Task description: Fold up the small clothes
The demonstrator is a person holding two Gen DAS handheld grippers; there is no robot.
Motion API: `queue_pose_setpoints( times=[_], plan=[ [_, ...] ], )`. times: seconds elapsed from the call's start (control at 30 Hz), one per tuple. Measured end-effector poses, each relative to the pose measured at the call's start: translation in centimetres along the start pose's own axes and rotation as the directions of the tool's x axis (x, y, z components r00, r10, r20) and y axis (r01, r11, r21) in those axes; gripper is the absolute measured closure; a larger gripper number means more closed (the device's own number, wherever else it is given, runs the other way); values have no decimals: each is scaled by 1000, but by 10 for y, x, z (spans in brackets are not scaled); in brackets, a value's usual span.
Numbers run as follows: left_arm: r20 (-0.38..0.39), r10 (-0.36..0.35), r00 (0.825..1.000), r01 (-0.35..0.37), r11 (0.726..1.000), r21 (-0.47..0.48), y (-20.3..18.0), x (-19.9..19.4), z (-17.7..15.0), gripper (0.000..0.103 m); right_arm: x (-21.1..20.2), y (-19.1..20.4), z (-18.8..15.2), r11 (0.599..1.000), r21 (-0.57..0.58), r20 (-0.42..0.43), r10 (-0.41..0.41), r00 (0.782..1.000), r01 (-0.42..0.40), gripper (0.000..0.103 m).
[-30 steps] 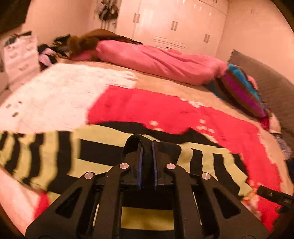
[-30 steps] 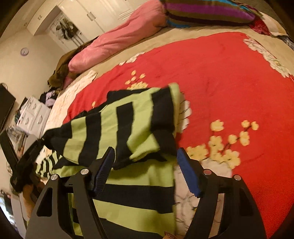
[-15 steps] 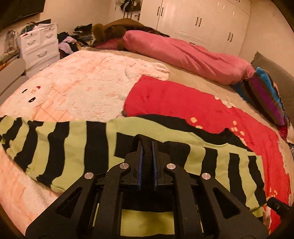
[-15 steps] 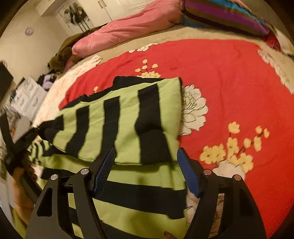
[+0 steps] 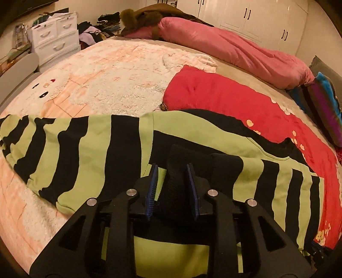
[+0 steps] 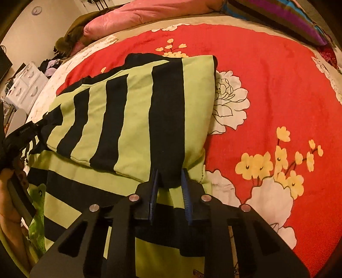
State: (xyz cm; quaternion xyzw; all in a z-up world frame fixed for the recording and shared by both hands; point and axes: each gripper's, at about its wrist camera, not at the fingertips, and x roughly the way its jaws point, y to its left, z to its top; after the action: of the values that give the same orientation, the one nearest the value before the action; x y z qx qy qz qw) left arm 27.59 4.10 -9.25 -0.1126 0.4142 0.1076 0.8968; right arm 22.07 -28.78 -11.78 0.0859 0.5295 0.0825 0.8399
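A green and black striped sweater [image 5: 89, 149] lies on the bed, one sleeve stretched out left, the other folded across its body [image 6: 132, 111]. My left gripper [image 5: 172, 186] has its jaws a little apart around the black knit cuff [image 5: 177, 171], which stands between the blue pads. My right gripper [image 6: 170, 186] has its jaws narrowed around the folded sleeve's black lower edge [image 6: 168, 166]. The left gripper's tip and the hand that holds it show at the left edge of the right wrist view [image 6: 23, 132].
The sweater lies on a red flowered blanket [image 6: 267, 89] and a pale fluffy blanket [image 5: 111, 85]. A pink duvet [image 5: 230, 49], a striped pillow [image 5: 322, 107], white drawers [image 5: 53, 40] and wardrobes [image 5: 256, 19] lie beyond.
My left gripper's jaws have opened slightly around the cuff they were clamping. My right gripper's jaws have closed from wide open to a narrow gap at the folded sleeve's edge. The sleeve now lies flatter.
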Motion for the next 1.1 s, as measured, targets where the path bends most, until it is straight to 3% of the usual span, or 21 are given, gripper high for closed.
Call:
queue_pose_setpoints(
  times=[0.23, 0.37, 0.5, 0.57, 0.67, 0.8, 0.97, 1.1],
  plan=[
    [40, 26, 999, -26, 1000, -5, 9, -15, 7, 70, -8, -1, -1, 1000, 14, 6, 10, 1000, -10, 82],
    [77, 49, 996, -47, 999, -21, 16, -28, 11, 70, -27, 1, 5, 1000, 19, 74, 9, 997, -10, 74],
    [145, -3, 989, 5, 1000, -15, 12, -49, 16, 70, -42, 7, 12, 1000, 24, 163, 6, 987, -10, 68],
    [162, -37, 986, 31, 999, 40, -2, -56, 15, 65, -43, 10, 17, 1000, 22, 184, 1, 983, -5, 65],
    [120, -103, 987, 84, 984, 156, -31, -54, 8, 55, -34, 15, 25, 1000, 21, 167, 2, 986, -5, 63],
    [20, -96, 995, 86, 954, 288, -63, -33, -8, 46, -14, 21, 34, 1000, 23, 110, -11, 994, 9, 55],
    [-81, -43, 996, 66, 948, 310, -64, -4, -22, 39, 8, 18, 33, 998, 66, 56, -18, 998, 15, 55],
    [-67, -98, 993, 113, 955, 275, -59, -11, -21, 30, 2, 17, 34, 997, 73, 70, -1, 998, -4, 54]
  ],
)
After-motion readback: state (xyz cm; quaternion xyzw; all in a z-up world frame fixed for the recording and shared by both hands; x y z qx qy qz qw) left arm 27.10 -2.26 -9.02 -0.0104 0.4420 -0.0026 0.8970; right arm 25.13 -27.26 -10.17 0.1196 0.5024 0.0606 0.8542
